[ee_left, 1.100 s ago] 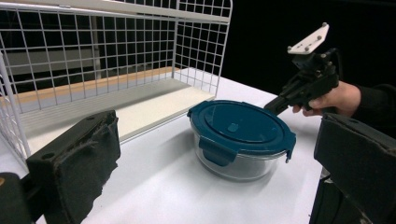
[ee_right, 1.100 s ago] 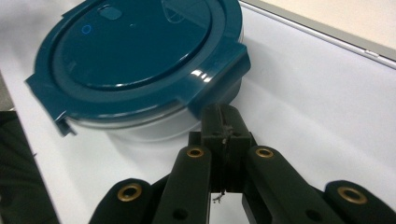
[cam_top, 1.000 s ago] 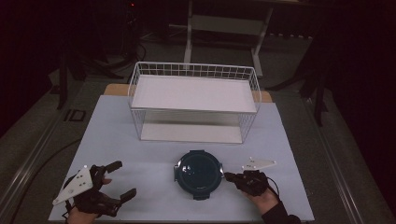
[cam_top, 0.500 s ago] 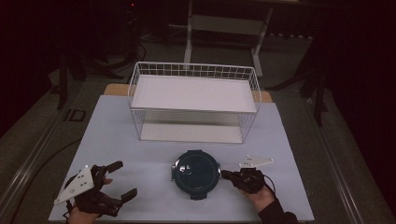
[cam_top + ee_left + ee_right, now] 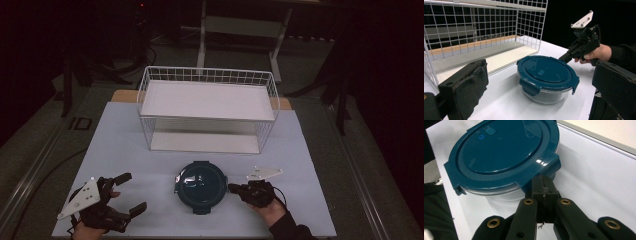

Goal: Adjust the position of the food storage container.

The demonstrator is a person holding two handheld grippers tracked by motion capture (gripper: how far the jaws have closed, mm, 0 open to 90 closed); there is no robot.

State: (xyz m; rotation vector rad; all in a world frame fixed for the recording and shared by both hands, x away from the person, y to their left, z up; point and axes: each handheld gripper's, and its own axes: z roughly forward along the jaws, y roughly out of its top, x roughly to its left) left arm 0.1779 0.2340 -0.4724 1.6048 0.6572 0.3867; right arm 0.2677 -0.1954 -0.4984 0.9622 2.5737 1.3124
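Note:
A round glass container with a dark blue clip-on lid (image 5: 201,186) (image 5: 544,72) (image 5: 506,152) stands on the white table near its front edge. My right gripper (image 5: 231,188) (image 5: 562,58) (image 5: 543,183) is shut, and its tips touch the lid's right-hand clip flap (image 5: 544,167) from the side. Nothing shows between its pads. My left gripper (image 5: 131,192) rests open at the front left, a hand's width from the container. Its black pads (image 5: 466,85) frame the container without touching it.
A white wire rack (image 5: 145,117) with a flat upper shelf stands behind the container in the middle of the table (image 5: 115,145). The table's edges drop to a dark floor on all sides. A person's hand (image 5: 599,52) holds the right gripper.
The right gripper has moved a little to the left, staying at the lid's edge. The container has slid slightly left with it. The left gripper has kept still.

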